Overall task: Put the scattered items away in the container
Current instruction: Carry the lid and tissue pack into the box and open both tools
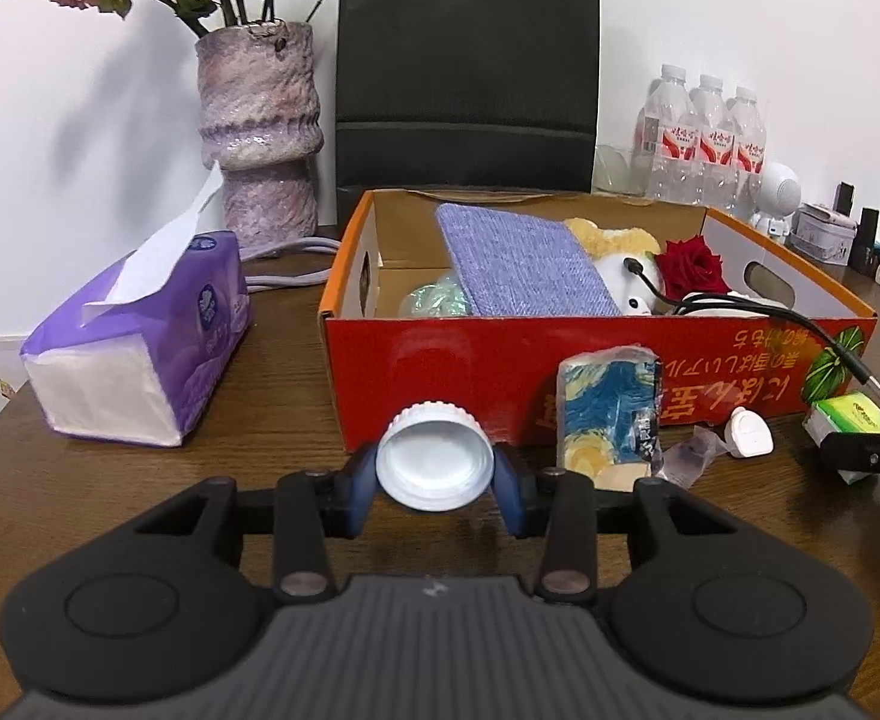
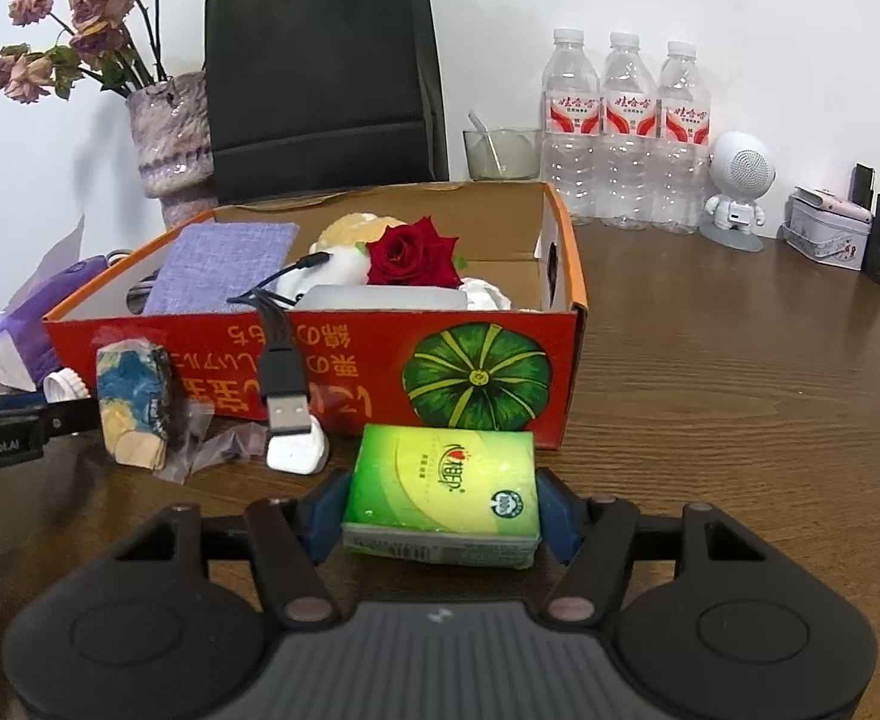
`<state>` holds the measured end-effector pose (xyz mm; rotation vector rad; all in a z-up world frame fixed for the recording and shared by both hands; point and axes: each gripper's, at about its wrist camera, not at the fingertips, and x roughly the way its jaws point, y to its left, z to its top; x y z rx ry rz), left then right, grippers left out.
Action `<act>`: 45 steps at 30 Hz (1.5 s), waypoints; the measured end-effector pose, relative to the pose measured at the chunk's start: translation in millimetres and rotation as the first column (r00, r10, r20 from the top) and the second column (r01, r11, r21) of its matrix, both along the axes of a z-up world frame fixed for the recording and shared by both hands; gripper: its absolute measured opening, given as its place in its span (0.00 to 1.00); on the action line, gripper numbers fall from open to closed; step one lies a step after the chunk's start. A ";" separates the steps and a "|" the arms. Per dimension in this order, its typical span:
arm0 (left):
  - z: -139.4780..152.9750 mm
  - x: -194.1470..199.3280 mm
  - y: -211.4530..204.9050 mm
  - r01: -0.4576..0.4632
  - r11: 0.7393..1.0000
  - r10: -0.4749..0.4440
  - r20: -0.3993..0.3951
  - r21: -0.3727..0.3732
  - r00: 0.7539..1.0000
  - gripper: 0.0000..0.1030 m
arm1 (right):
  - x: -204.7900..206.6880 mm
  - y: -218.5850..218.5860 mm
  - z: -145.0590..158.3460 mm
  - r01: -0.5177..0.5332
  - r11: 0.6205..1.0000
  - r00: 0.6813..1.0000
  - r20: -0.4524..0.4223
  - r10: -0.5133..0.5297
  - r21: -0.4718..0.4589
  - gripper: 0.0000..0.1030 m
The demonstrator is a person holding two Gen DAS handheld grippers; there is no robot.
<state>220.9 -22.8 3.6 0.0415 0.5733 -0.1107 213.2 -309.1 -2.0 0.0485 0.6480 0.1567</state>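
On the table: a brown wooden table [image 2: 740,372] carries a red cardboard box with orange rim [image 2: 350,360].
Left gripper: the left gripper [image 1: 434,471] has its blue pads clamped on a white plastic bottle cap [image 1: 434,462], open side toward the camera, in front of the box wall.
Right gripper: the right gripper [image 2: 440,510] is closed on a green pocket tissue pack [image 2: 440,492], just before the box.
Inside box: a purple woven cloth [image 2: 224,267], a red rose [image 2: 410,255], a black cable [image 2: 272,312] hanging over the front wall.
Still outside: a blue-yellow wrapped packet [image 2: 134,408] and a white plug adapter [image 2: 296,450] near the box front.
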 end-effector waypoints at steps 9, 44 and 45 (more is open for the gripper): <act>12.3 -42.8 3.4 -0.008 1.000 0.009 0.040 -0.017 0.999 0.40 | -29.6 -6.0 12.6 0.012 1.000 0.999 0.044 -0.011 -0.013 0.62; 57.1 49.8 -29.8 -0.001 0.995 0.011 0.098 -0.098 0.995 0.40 | 73.2 66.7 62.9 -0.055 0.998 0.990 0.131 0.054 0.001 0.62; 55.8 55.9 -29.5 -0.004 0.995 0.013 0.095 -0.095 0.995 0.40 | 77.9 67.1 60.5 -0.057 0.998 0.990 0.126 0.056 -0.002 0.62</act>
